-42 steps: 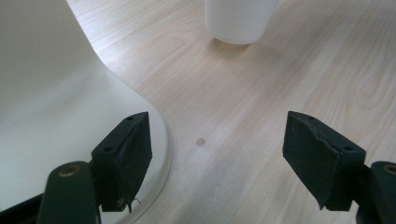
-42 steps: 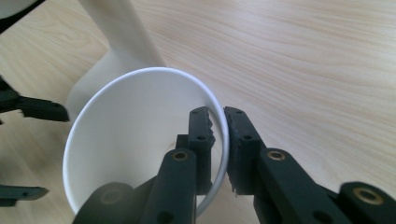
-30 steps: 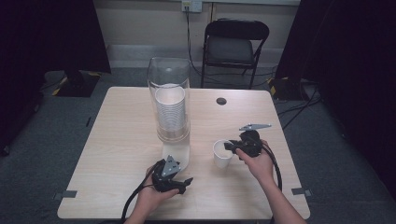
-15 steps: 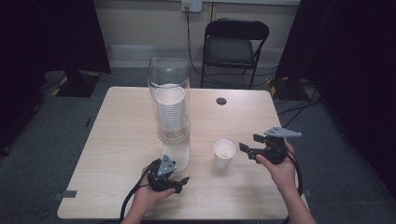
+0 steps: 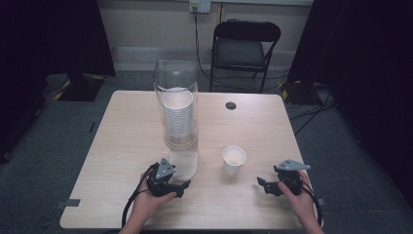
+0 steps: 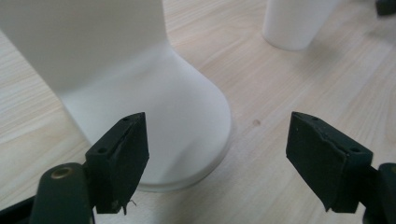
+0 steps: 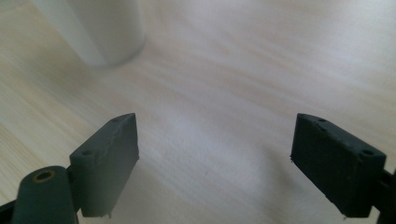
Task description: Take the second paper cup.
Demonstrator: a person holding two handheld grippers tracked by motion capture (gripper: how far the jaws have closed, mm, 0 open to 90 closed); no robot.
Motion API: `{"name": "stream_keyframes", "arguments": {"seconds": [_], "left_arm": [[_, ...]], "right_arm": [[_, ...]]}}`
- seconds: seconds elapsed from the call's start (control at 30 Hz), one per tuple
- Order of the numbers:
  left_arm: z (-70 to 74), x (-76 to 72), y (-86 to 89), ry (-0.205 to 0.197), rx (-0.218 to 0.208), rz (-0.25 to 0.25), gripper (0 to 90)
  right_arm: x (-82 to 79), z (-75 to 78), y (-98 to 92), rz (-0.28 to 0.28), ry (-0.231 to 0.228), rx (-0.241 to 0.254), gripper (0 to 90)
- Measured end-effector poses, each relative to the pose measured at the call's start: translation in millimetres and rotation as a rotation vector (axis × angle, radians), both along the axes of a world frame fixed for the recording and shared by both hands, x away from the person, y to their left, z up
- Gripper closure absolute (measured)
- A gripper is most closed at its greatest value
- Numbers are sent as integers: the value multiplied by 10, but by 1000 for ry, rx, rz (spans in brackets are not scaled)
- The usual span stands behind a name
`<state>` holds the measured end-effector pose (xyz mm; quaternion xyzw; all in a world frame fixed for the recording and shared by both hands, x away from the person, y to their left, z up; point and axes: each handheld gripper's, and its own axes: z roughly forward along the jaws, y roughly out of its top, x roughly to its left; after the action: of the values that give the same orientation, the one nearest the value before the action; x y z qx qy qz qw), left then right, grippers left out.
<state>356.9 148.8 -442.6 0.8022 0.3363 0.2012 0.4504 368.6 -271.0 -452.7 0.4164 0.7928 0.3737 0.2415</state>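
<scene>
Left gripper (image 5: 179, 185) spread wide at the white-based clear cup dispenser (image 5: 178, 116); right gripper (image 5: 265, 185), jaws apart, sits right of the small white paper cup (image 5: 234, 160) on the pale wooden table (image 5: 122, 141).

no readable text or labels anywhere

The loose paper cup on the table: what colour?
White, clearest in the high view: paper cup.

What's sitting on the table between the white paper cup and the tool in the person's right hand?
Nothing: in the high view, only bare table separates the cup from the open right tool.
</scene>
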Motion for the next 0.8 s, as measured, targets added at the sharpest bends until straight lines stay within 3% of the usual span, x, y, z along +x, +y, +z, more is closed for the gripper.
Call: {"name": "stream_keyframes", "arguments": {"seconds": [0.03, 0.07, 0.13, 0.3, 0.4, 0.47, 0.57, 0.8], "left_arm": [[9, 19, 23, -7, 8, -1, 210], [9, 22, 27, 9, -11, 13, 209], [31, 48, 67, -2, 7, 24, 208], [90, 111, 139, -15, -29, 64, 203], [150, 157, 169, -33, -49, 91, 207], [203, 185, 193, -55, -40, 97, 207], [272, 204, 207, -77, -81, 125, 208], [417, 241, 224, -136, -122, 155, 206]], "right_arm": [[8, -41, 14, 6, 11, -28, 150], [14, -70, 22, 8, 12, -38, 143], [17, -85, 18, 7, 6, -19, 142], [20, -87, 16, 8, 9, -19, 135], [23, -87, 16, 2, 15, -18, 127], [23, -87, 16, 2, 15, -19, 127], [21, -88, 18, -3, 15, -18, 124], [23, -89, 19, -7, 16, -19, 118]]}}
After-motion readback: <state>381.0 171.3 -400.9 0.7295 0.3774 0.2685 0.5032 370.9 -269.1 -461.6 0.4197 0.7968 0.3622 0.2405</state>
